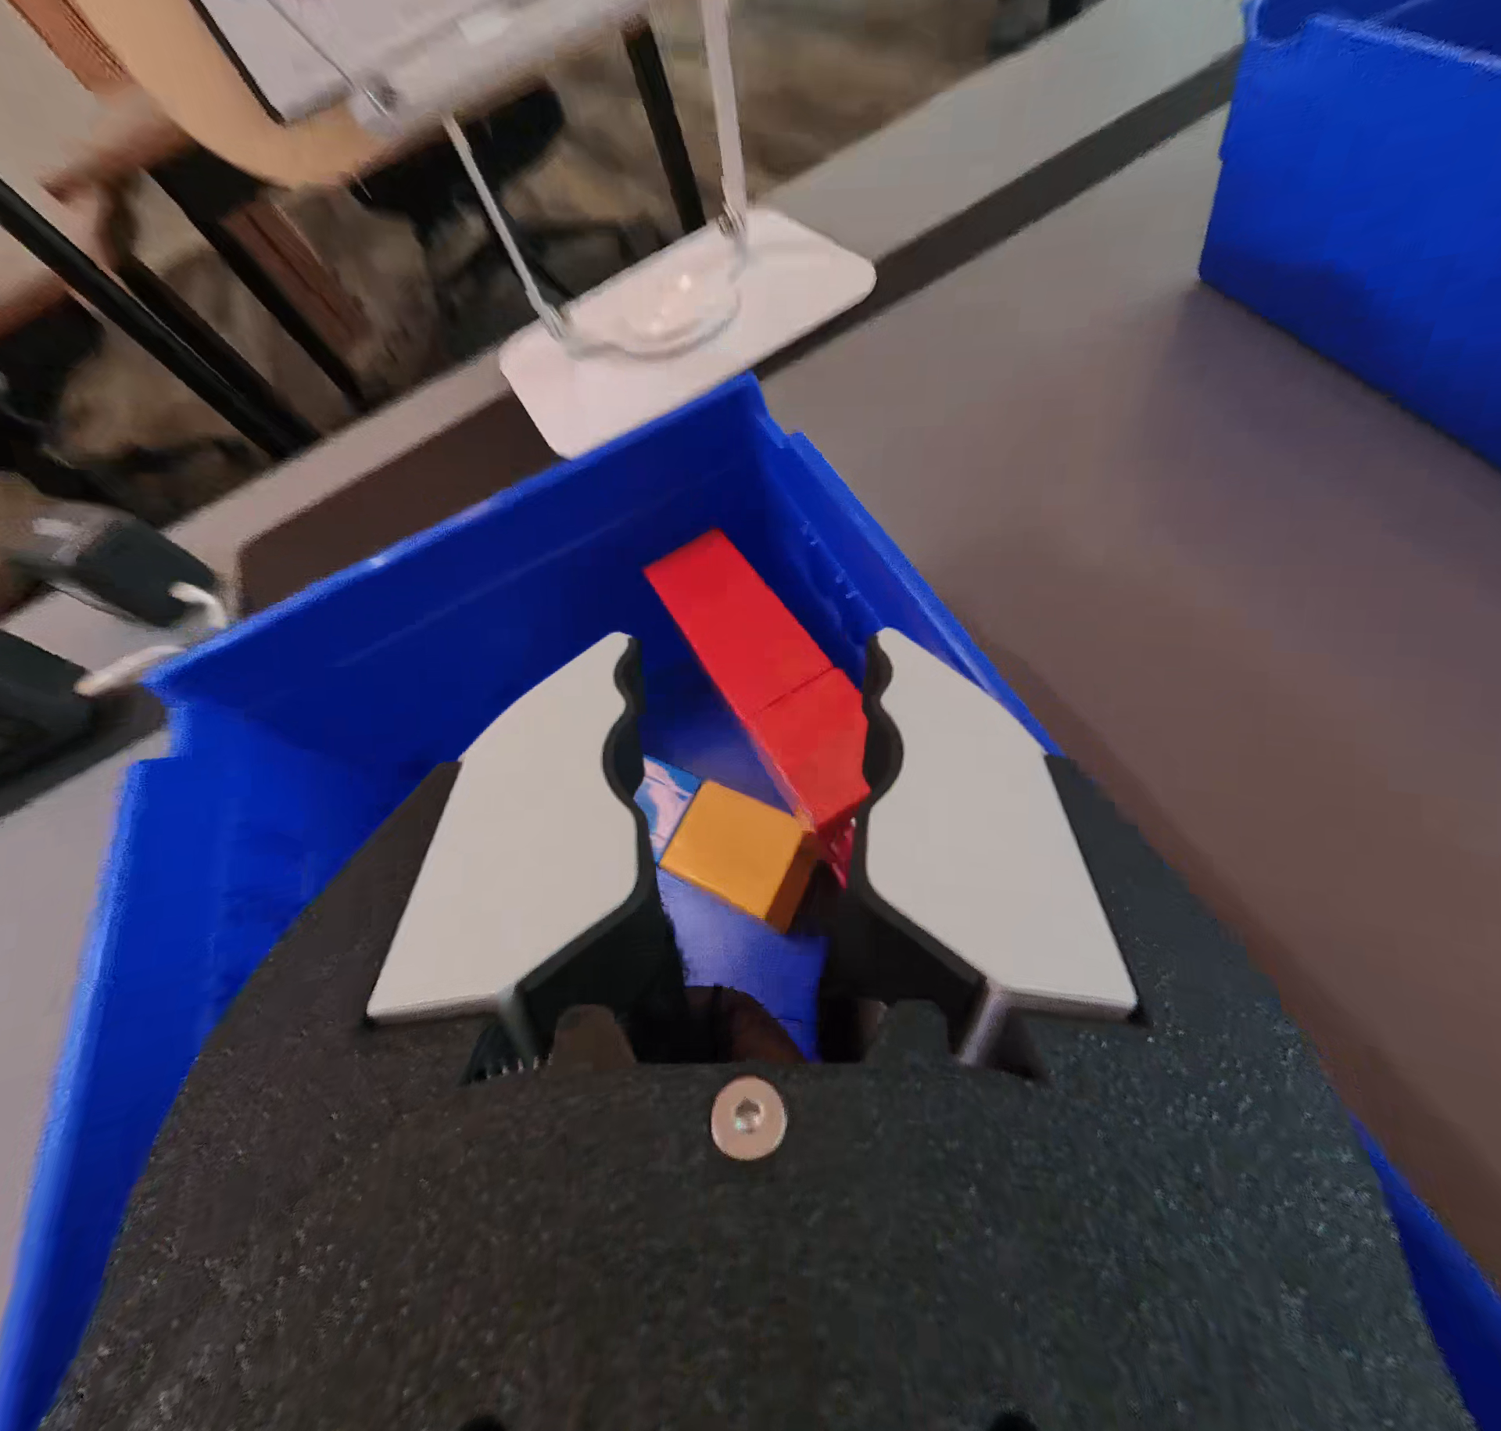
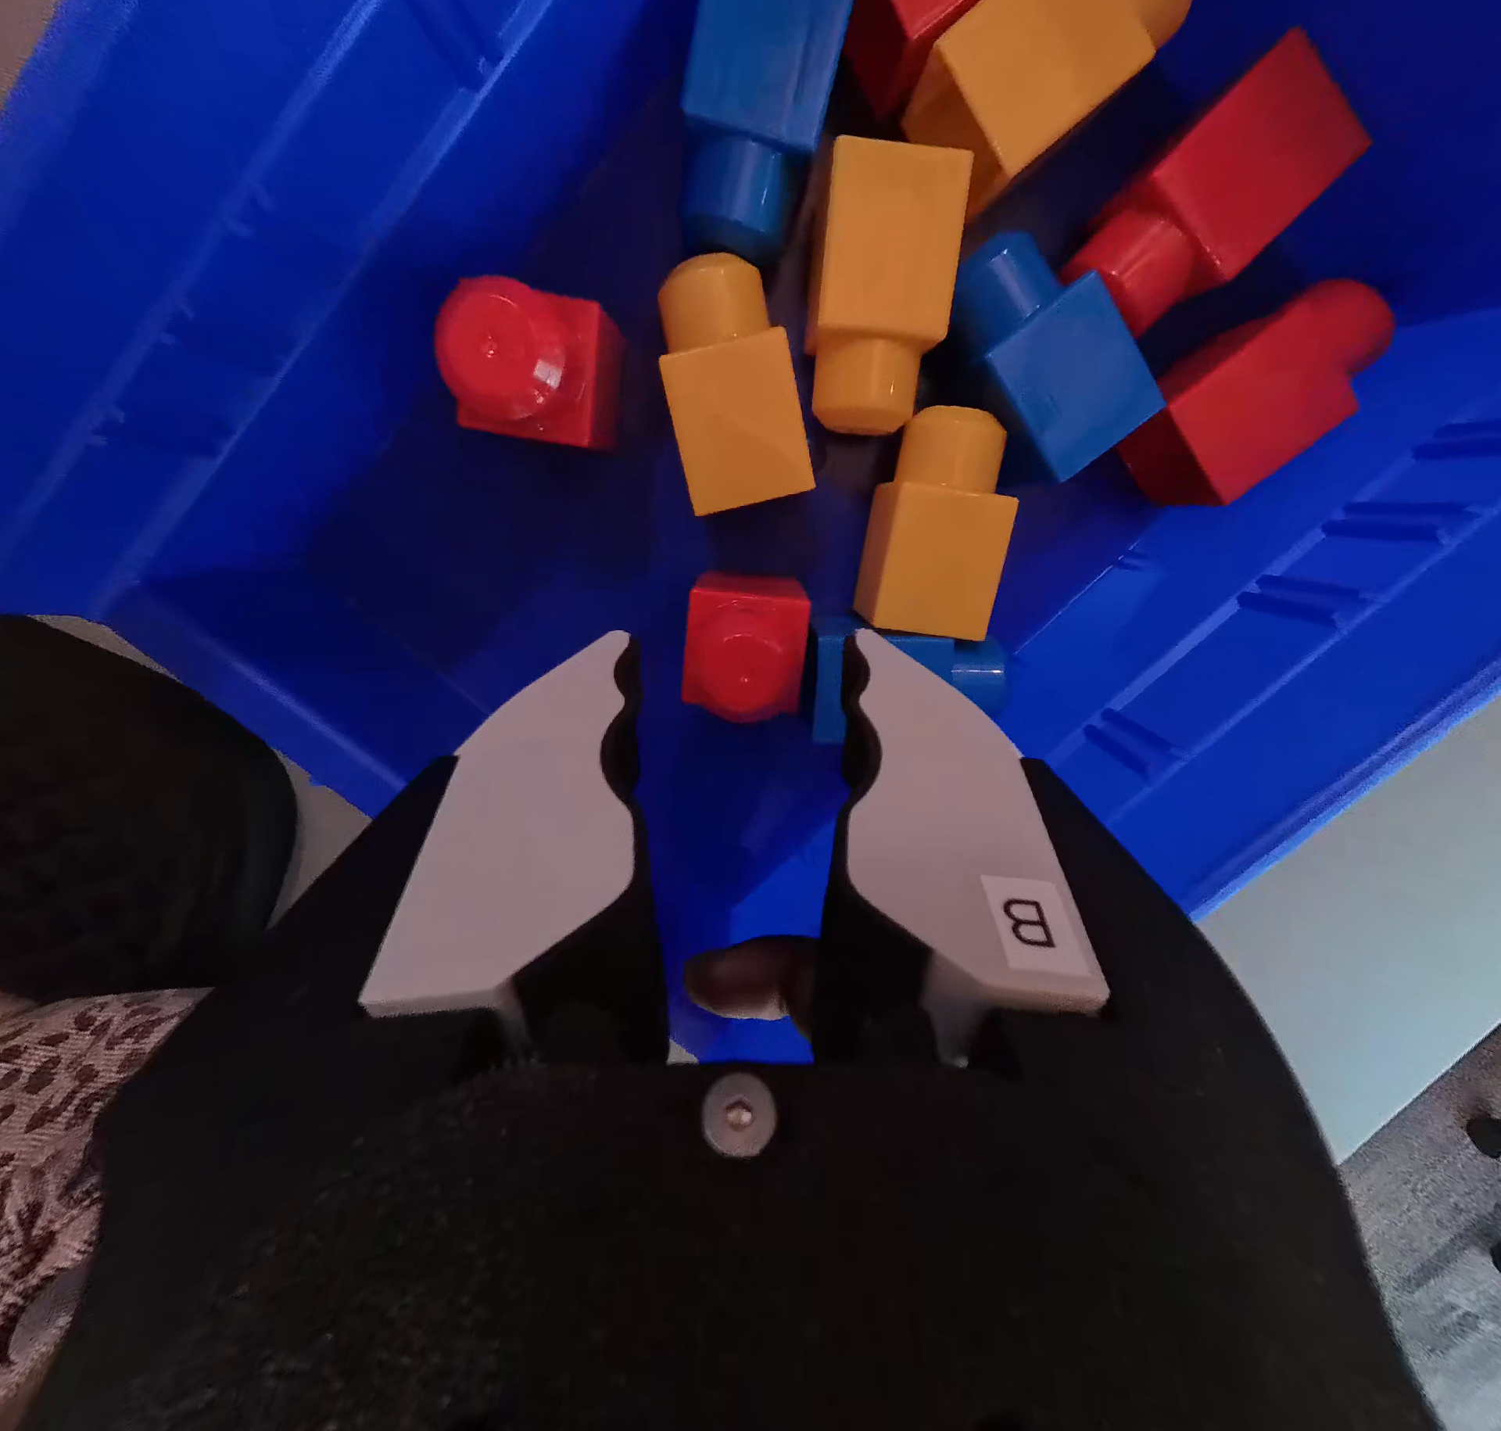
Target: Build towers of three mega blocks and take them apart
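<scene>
Hovering over a small blue bin (image 1: 455,644), the left gripper (image 1: 751,661) has its fingers spread and grips nothing. Inside that bin: a red stack of joined blocks (image 1: 763,677) leaning on the far corner, an orange block (image 1: 735,852) at its foot. The right gripper (image 2: 741,661), likewise spread and empty, hangs above a second blue bin (image 2: 244,271) of loose mega blocks; nearest its tips, a red block (image 2: 743,644) standing stud up.

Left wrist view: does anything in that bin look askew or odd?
Yes. A joined stack of two red blocks leans tilted against the blue bin wall instead of standing, its low end by an orange block. The open left claw hovers above, holding nothing.
</scene>
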The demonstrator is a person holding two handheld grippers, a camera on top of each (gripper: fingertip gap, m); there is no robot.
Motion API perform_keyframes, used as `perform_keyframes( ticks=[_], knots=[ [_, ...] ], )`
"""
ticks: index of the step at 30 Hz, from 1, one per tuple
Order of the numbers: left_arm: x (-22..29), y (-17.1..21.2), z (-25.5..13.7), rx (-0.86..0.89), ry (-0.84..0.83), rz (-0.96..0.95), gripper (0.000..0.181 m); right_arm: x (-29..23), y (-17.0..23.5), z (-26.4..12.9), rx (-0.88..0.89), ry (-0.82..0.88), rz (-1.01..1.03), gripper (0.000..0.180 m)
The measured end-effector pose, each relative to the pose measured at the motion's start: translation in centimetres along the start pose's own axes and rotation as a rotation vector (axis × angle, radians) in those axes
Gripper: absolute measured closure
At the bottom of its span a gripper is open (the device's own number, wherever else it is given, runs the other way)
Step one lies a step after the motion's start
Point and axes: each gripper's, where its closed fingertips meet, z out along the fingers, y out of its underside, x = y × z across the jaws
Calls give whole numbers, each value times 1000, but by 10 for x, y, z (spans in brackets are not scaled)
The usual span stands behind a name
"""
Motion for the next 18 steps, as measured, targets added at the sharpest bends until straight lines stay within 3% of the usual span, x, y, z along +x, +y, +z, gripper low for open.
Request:
perform_keyframes(
  ticks=[1, 3, 6, 11, 13, 15, 18],
  knots=[
    [5, 7, 9, -65, 39, -21, 127, 1, 0, -1, 6, 8, -1, 130],
    [4, 26, 25, -182, 32, -18, 128, 4, 2, -3, 3, 27, 4, 129],
    [2, 28, 28, -172, 43, -34, 132, 7, 7, -5, -8, 46, 9, 129],
    [-14, 37, 15, -247, 4, -7, 121, 9, 6, -8, -6, 71, 0, 131],
    [-6, 44, 18, -264, 70, -64, 118, 9, 4, -9, -4, 83, -13, 132],
    [9, 72, 24, -409, 166, -81, 114, 8, 3, -9, -7, 91, -30, 132],
    [2, 81, 30, -431, 77, 87, 132, 10, 3, -9, -15, 120, -50, 136]
  ],
)
